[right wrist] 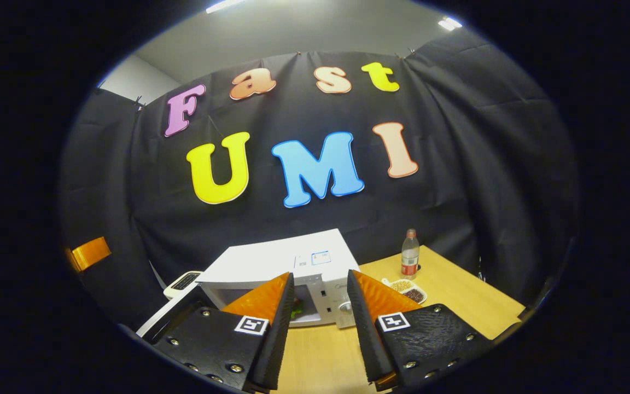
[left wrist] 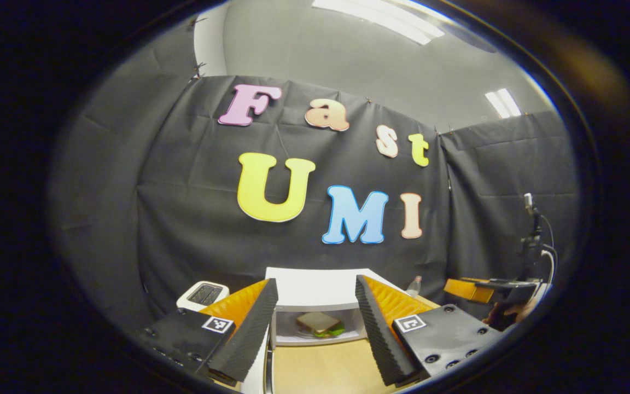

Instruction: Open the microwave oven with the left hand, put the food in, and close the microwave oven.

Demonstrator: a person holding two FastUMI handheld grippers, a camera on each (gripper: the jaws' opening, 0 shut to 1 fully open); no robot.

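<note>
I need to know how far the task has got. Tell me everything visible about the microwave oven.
The microwave oven is a white box, plastic or painted metal by its look, standing upright on the light wooden table against the black cloth wall. Its door is swung open at its left side. A sandwich with something green lies inside the lit cavity. The control panel at the front right carries a round knob. A white toaster sits beside it. Neither gripper touches it.

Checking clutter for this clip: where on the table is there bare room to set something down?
Bare tabletop lies in front of the microwave, and the right part beyond the small dish and bottle. Crowded: the toaster sits left of the microwave, and the sandwich is inside.
</note>
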